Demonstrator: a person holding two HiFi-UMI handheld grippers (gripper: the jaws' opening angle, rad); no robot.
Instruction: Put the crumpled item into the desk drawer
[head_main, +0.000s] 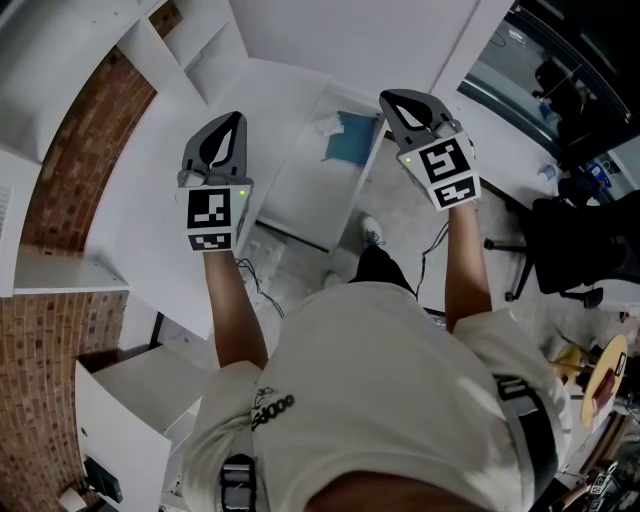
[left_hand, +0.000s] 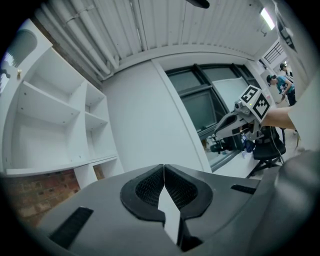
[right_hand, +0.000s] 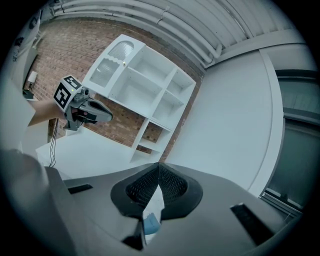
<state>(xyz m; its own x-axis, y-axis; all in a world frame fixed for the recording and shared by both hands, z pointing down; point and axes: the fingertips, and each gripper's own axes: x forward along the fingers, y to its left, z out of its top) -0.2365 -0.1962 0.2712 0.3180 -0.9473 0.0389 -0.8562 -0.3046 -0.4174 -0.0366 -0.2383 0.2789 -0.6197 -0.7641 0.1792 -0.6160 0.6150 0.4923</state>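
Observation:
An open white desk drawer (head_main: 300, 190) lies below me in the head view. In its far end rest a white crumpled item (head_main: 327, 126) and a blue sheet (head_main: 351, 140). My left gripper (head_main: 236, 117) hovers over the white desk (head_main: 150, 200) left of the drawer, jaws shut and empty. My right gripper (head_main: 386, 98) hangs by the drawer's far right corner, also shut with nothing held. The left gripper view shows the pads meeting at the left gripper (left_hand: 163, 167); the right gripper (right_hand: 158, 165) looks the same. A bit of the blue sheet (right_hand: 150, 223) shows under the right jaws.
White shelving (right_hand: 145, 85) stands against a brick wall (head_main: 70, 170) at the desk's left. Cables (head_main: 262, 285) hang below the desk. A black office chair (head_main: 572, 250) and a window (head_main: 520, 60) are on the right. My shoe (head_main: 371, 232) is on the floor beside the drawer.

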